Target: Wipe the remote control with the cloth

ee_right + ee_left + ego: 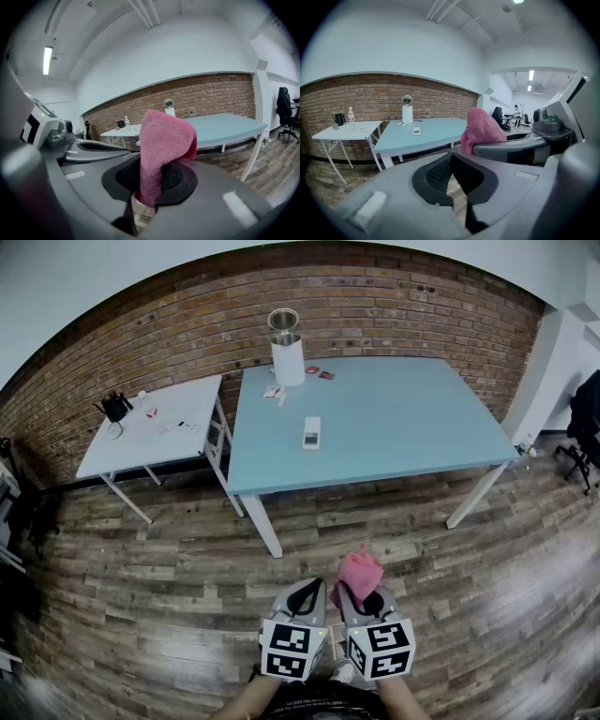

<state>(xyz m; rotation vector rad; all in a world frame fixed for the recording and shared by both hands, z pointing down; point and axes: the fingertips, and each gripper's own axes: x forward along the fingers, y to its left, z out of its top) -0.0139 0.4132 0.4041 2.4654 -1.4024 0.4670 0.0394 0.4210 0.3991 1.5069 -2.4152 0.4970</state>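
Observation:
A white remote control [311, 432] lies flat near the middle of the light-blue table [403, 418], far from both grippers; it also shows small in the left gripper view [416, 131]. Both grippers hover side by side over the wooden floor, well short of the table. My right gripper [361, 599] is shut on a folded pink cloth [359, 573], which stands up between its jaws [161, 154]. My left gripper [305, 601] is shut with nothing in it; its jaws [450, 174] meet. The cloth [480, 129] shows to the right in the left gripper view.
A white cylinder topped by a metal cup [286, 348] stands at the table's back edge, with small red and white items [319, 373] beside it. A white side table [155, 423] with a black kettle [115, 407] stands left. A brick wall runs behind; an office chair [583, 423] sits far right.

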